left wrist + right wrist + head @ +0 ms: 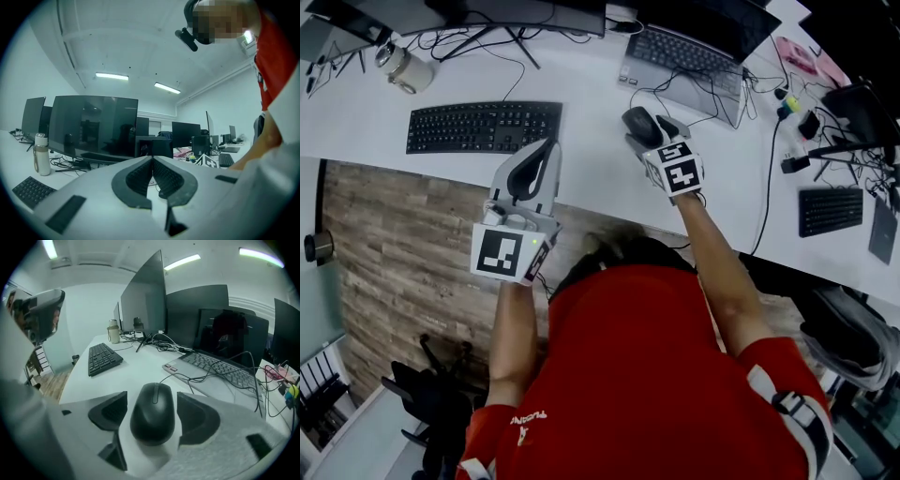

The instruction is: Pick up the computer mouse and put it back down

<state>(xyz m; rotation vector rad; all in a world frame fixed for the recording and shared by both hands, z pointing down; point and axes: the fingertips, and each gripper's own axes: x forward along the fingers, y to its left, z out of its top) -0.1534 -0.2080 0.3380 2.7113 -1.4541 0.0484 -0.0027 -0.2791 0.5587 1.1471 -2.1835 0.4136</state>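
The black wired computer mouse (640, 125) rests on the white desk (591, 178) in front of the laptop. My right gripper (647, 131) reaches down over it and stands open, one jaw on each side of the mouse (153, 413). A narrow gap shows between each pad and the mouse's sides. My left gripper (546, 148) hovers at the desk's near edge, to the left of the mouse and just right of the black keyboard. Its jaws are shut tip to tip (152, 160) with nothing between them.
A black keyboard (483, 126) lies at the left and a bottle (405, 67) behind it. The open laptop (684, 61) with tangled cables (712, 98) sits just beyond the mouse. A second keyboard (830, 210) lies at the far right. Monitors line the back.
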